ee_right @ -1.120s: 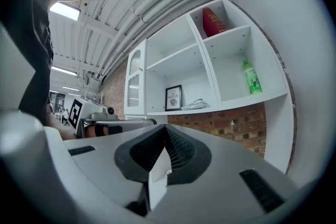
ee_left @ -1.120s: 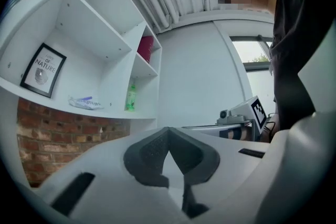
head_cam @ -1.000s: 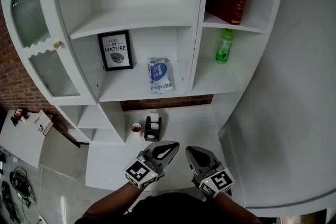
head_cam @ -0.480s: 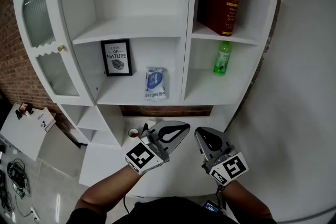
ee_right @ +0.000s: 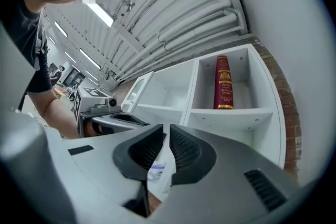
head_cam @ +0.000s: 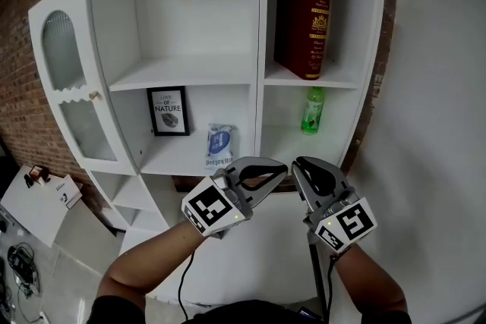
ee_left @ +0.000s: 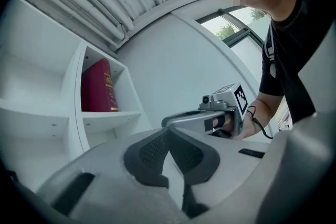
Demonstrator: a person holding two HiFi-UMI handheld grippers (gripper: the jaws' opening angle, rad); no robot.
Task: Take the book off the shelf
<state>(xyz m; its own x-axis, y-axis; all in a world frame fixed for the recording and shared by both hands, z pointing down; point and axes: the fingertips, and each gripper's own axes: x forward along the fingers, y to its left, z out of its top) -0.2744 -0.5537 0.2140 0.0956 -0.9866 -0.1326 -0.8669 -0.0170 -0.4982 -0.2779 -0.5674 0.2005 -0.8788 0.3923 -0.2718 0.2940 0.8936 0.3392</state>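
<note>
A thick dark red book (head_cam: 304, 19) with gold print stands upright in the top right compartment of the white shelf unit (head_cam: 182, 73). It also shows in the left gripper view as the book (ee_left: 97, 86) and in the right gripper view as the book (ee_right: 223, 84). My left gripper (head_cam: 279, 171) and right gripper (head_cam: 300, 165) are held side by side in front of the shelf, well below the book. In its own view the left gripper (ee_left: 169, 136) is shut and holds nothing. The right gripper (ee_right: 166, 131) is also shut and holds nothing.
A green bottle (head_cam: 310, 111) stands in the compartment under the book. A framed print (head_cam: 168, 111) and a blue and white packet (head_cam: 219, 147) sit on the middle shelf. A glazed cabinet door (head_cam: 72, 99) is at left, a white wall (head_cam: 433, 87) at right.
Both grippers have risen from in front of the low counter to the level of the middle shelf. The head view has tilted up, so the whole book and the shelf's top now show.
</note>
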